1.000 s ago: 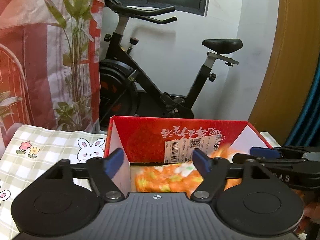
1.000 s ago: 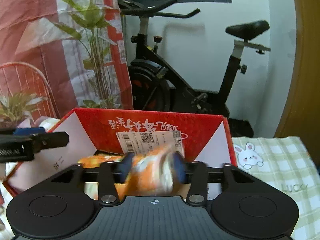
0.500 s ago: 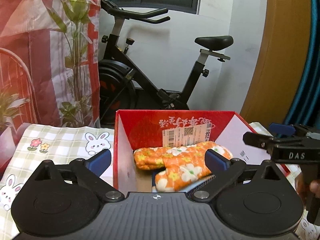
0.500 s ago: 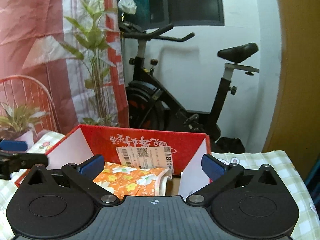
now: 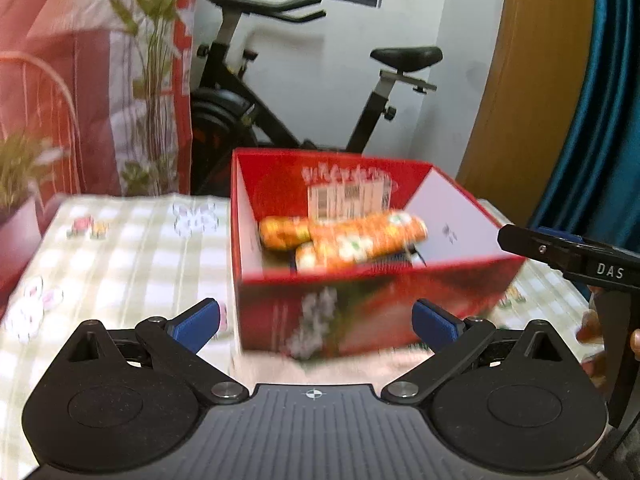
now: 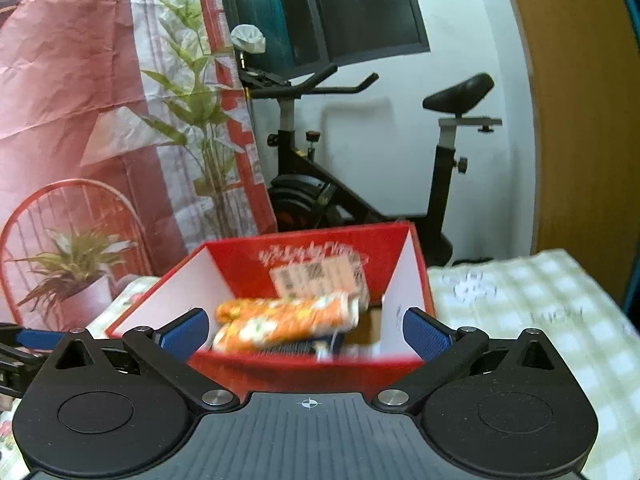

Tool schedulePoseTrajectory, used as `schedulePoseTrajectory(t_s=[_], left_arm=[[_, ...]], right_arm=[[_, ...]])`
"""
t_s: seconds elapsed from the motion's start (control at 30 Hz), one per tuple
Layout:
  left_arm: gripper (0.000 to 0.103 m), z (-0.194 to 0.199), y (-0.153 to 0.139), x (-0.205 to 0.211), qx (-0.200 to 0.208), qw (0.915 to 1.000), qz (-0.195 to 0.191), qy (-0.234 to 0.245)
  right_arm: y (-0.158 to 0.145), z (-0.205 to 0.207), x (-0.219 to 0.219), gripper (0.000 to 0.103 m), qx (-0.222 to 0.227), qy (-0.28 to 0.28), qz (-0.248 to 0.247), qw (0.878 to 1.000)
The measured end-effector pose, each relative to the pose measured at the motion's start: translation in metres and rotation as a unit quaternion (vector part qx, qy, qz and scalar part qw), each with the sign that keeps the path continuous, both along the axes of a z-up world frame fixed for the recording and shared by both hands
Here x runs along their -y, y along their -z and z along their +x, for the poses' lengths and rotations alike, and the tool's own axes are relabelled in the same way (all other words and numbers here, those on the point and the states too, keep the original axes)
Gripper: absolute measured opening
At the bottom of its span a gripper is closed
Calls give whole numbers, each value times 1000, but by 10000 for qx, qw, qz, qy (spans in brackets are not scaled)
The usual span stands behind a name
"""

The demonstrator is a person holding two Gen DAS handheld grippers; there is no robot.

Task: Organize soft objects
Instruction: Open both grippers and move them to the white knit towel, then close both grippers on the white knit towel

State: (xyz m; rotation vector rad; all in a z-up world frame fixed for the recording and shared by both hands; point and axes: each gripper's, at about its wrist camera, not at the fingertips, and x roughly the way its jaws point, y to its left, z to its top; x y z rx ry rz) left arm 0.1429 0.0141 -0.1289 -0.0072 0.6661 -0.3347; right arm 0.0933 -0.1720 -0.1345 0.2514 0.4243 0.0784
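**Orange floral soft item lying in red box; both hand-held grippers empty and wide apart**

Item 1: orange floral soft item (image 5: 348,240), padded cloth with white and green flower print, lying loosely rolled inside the red box (image 5: 360,312); resting on darker blue contents beneath it, too blurred to identify; seen also from the right wrist view (image 6: 288,322), against the box's far wall under a white printed label (image 6: 320,276)

Item 2: red box, open-topped cardboard, white inner side walls, standing on the counter (image 5: 120,248), which is covered by a green-and-white checked cloth with rabbit and flower motifs

Item 3: left hand-held gripper (image 5: 316,322), blue-padded fingers spread to their widest, nothing between them; its jaws have just been opening; positioned short of the box's near wall, apart from the soft item

Item 4: right hand-held gripper (image 6: 306,330), blue-padded fingers likewise spread fully, gripping nothing; its jaws opened within the last second and now stand steady; the box's near edge shows between the fingers, contact not discernible; its black side, marked DAS, appears at the right edge of the left wrist view (image 5: 568,256), with fingertips of a person's hand (image 5: 592,326) beside it

Surroundings: black exercise bike (image 6: 360,184) behind the box; potted green plant (image 6: 76,276); red-and-white backdrop (image 6: 80,80); wooden panel (image 5: 532,80); both views motion-blurred
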Motion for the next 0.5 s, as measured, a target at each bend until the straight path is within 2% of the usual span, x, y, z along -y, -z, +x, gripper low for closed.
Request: schedulePoseTrajectory(t_s=[0.23,0.33,0.43,0.5], left_arm=[[103,-21,28,-2,-252,9997,48,9],[103,-20,37,-6,-340,9994,21,-48],[102,-17,44,-15,-376,9991,-38,-184],[101,-12,49,-22,-426,9986,-115,-293]], right_arm=[[35,-33,-2,103,-260,185,212,9993],[50,-42,-4,103,-376,294,57,9988],[60,-46,-6,103,-448,16,-17,9990],[63,-46,-10,103,-462,32,-172,9988]])
